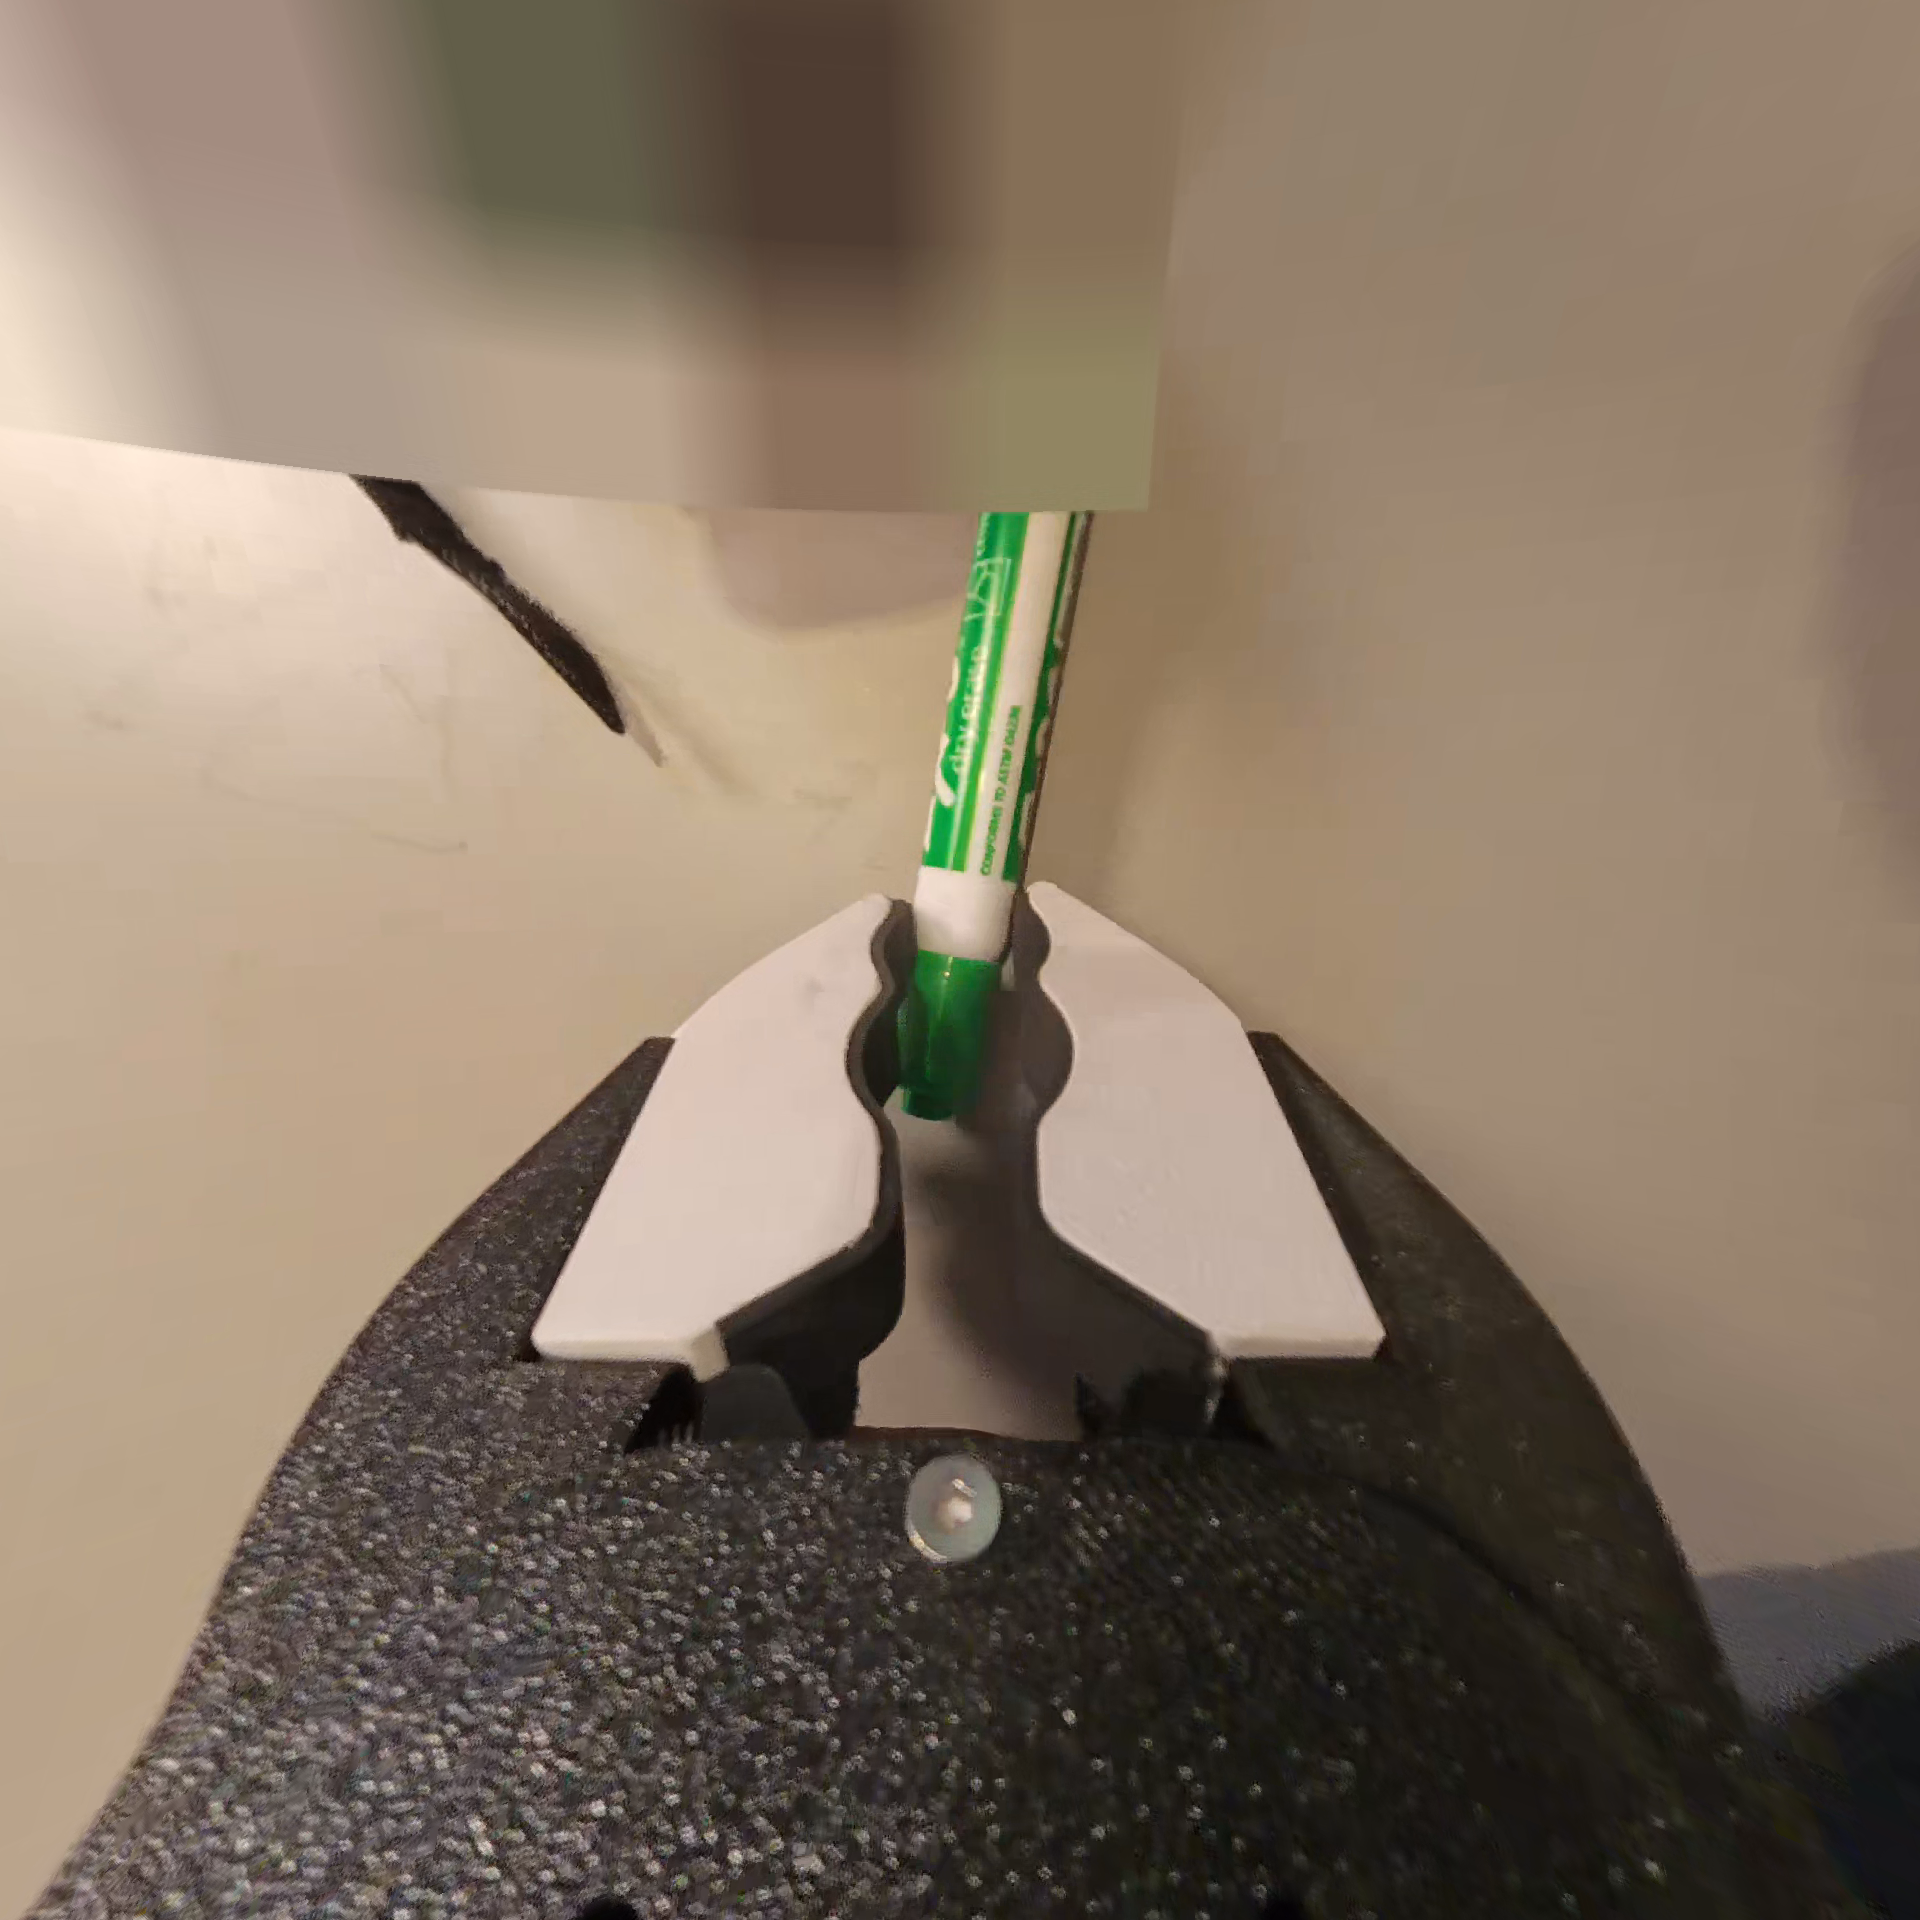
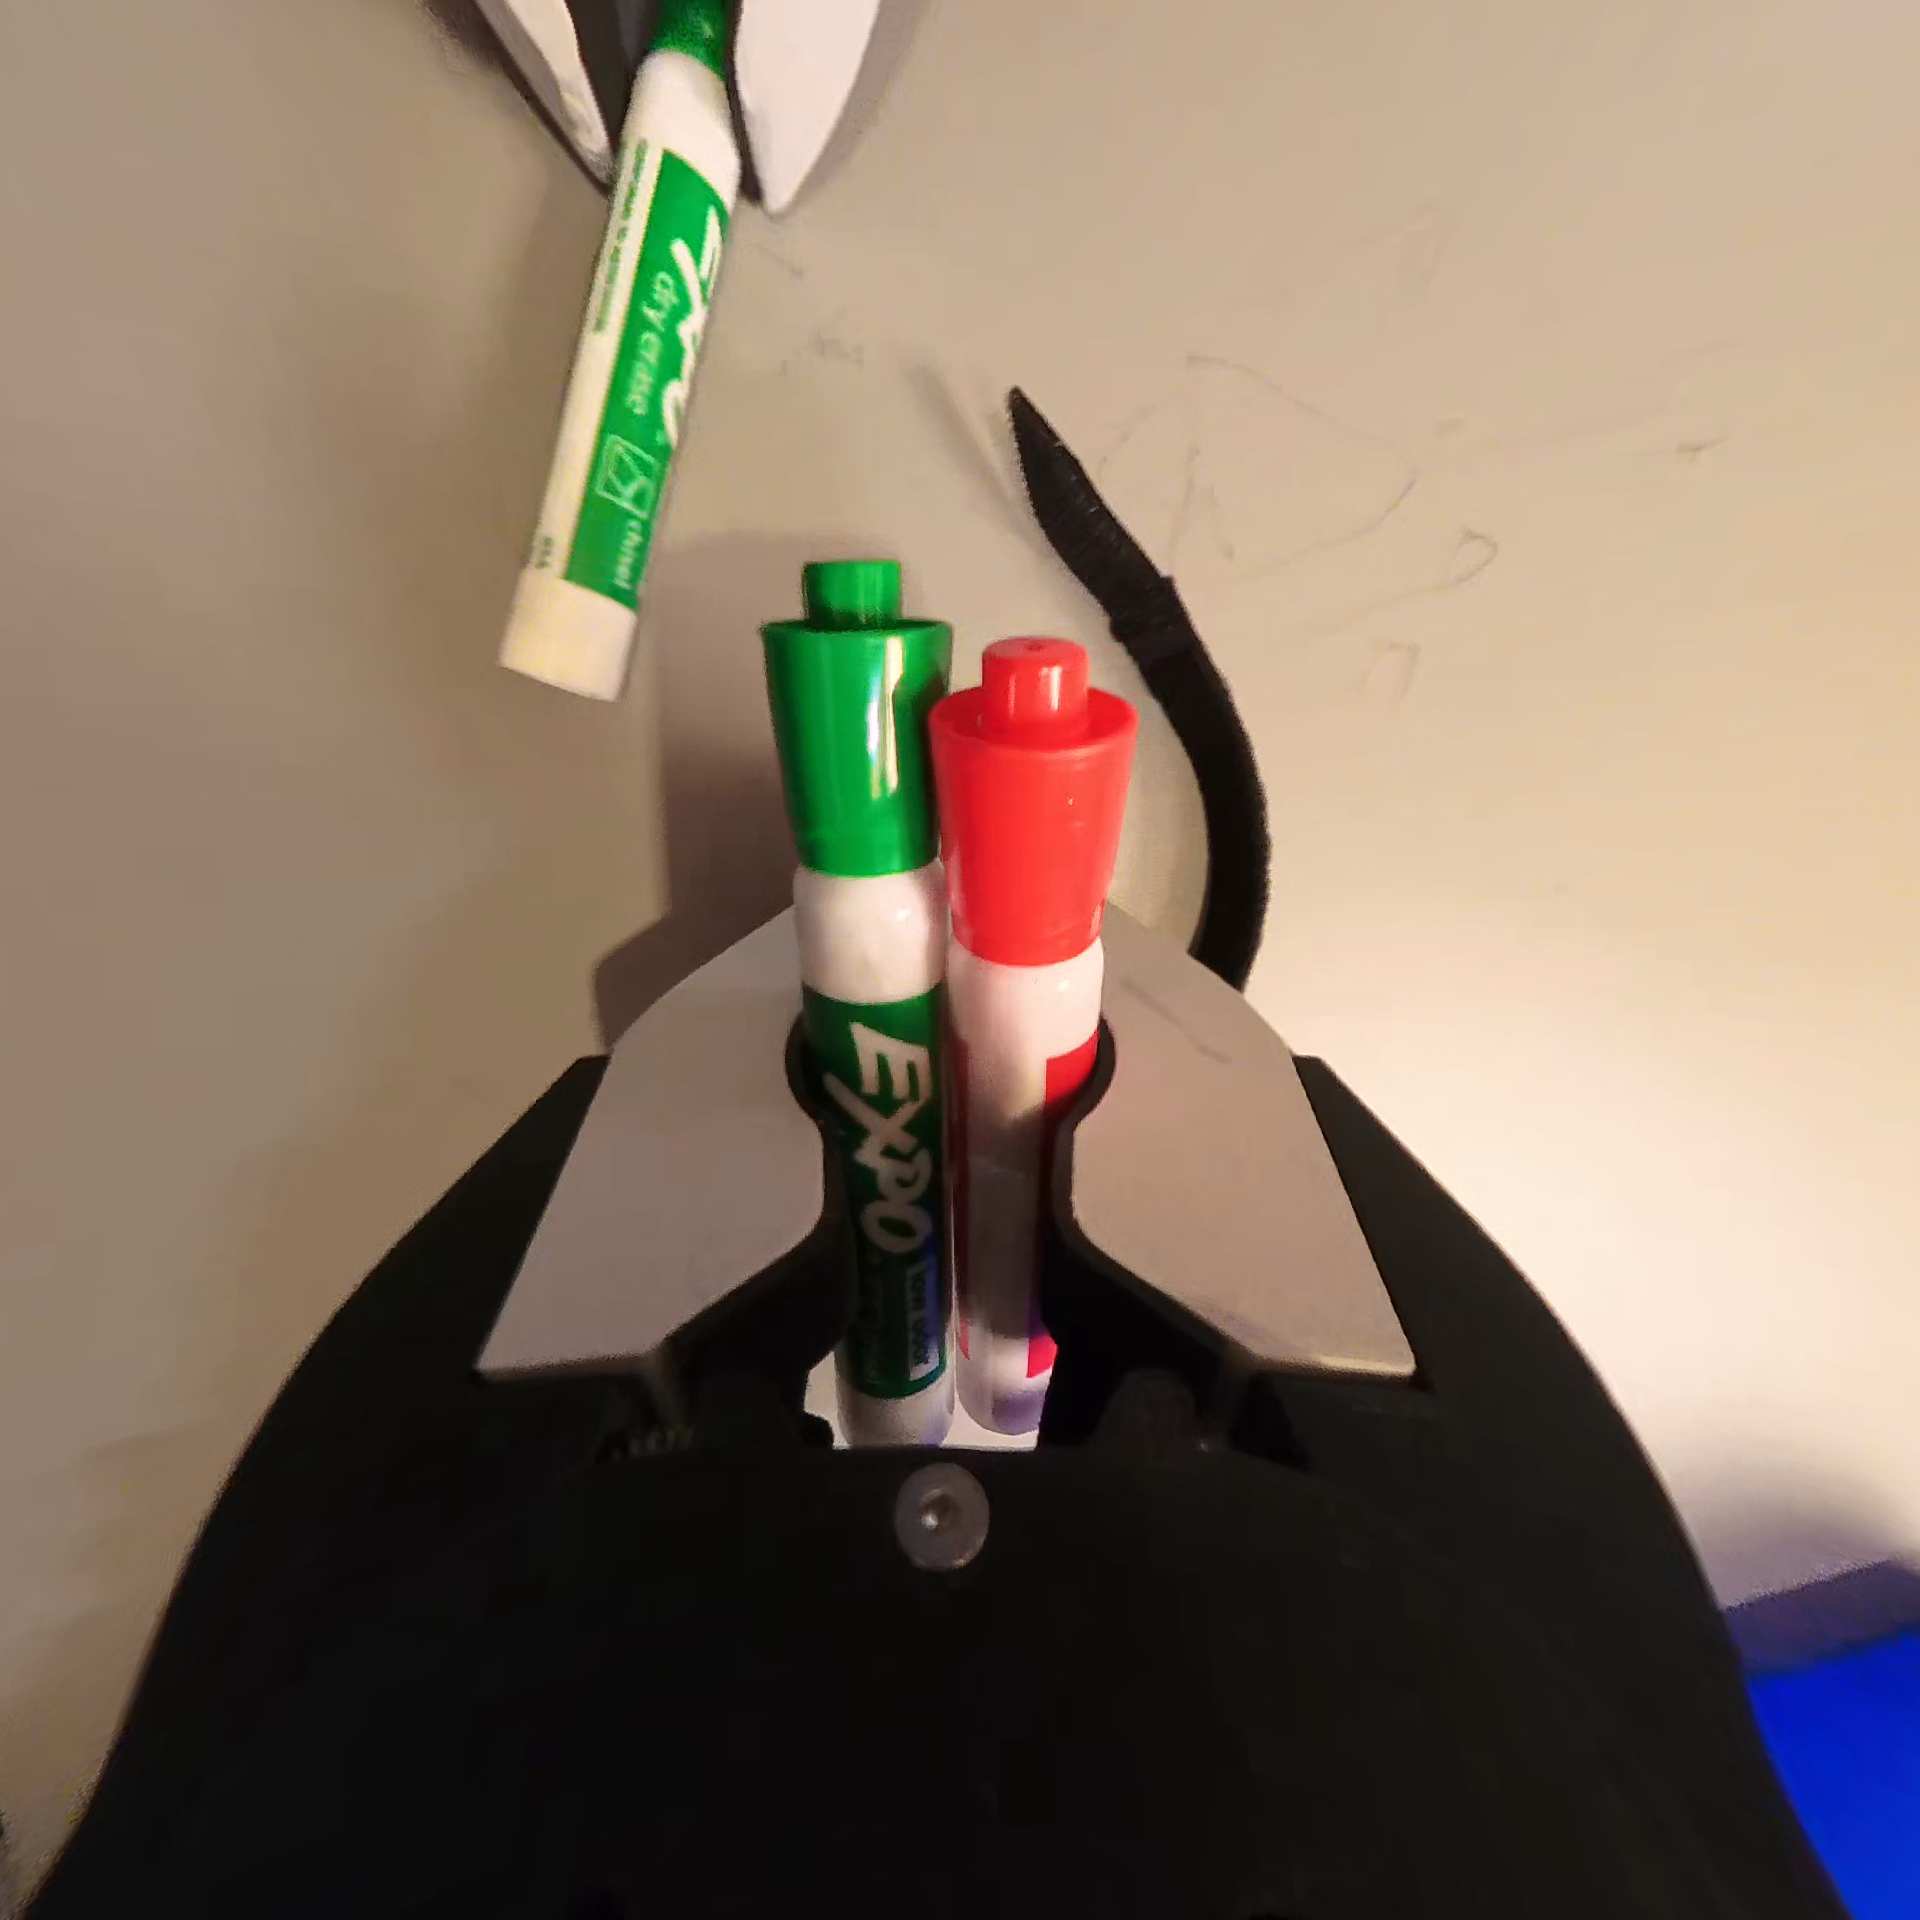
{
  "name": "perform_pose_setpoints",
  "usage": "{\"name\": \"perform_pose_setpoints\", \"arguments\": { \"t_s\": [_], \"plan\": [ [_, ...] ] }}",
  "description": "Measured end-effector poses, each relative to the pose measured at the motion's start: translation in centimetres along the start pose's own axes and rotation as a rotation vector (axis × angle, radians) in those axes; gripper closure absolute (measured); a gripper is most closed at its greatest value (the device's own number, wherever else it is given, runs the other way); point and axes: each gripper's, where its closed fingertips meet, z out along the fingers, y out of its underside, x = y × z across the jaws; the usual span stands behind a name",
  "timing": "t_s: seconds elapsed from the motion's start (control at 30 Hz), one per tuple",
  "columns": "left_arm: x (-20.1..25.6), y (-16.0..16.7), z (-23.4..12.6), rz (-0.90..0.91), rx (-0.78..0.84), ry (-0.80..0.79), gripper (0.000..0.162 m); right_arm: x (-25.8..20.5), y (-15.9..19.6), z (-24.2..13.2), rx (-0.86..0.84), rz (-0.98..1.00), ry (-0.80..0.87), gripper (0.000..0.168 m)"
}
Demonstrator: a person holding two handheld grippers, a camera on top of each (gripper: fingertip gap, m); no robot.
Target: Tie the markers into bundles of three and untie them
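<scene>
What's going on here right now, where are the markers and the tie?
The right gripper is shut on two markers side by side, a green-capped marker and a red-capped marker, caps pointing away from it. The left gripper is shut on the cap end of a third green marker, held in the air near the pair. The black strap lies loose on the pale table, around nothing. So three markers are in hand, but no bundle is tied yet.

Two markers are green and white (image 1: 987, 727) (image 2: 868, 935); a third has a red cap (image 2: 1029, 831). The strap (image 2: 1174, 665) is black, the table (image 2: 1455, 727) cream.
</scene>
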Motion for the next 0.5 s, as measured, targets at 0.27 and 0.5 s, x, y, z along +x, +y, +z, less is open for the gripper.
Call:
{"name": "perform_pose_setpoints", "arguments": {
  "t_s": [0.27,0.5],
  "plan": [
    [1.0,-2.6,-4.2,-0.188,0.325,-0.080,0.144,-1.5,-0.1,0.7,-0.118,0.012,-0.085,0.128],
    [0.1,-4.6,-6.6,-0.296,0.366,-0.220,0.144,-2.0,-2.0,1.6,-0.152,-0.013,-0.106,0.129]
  ]
}}
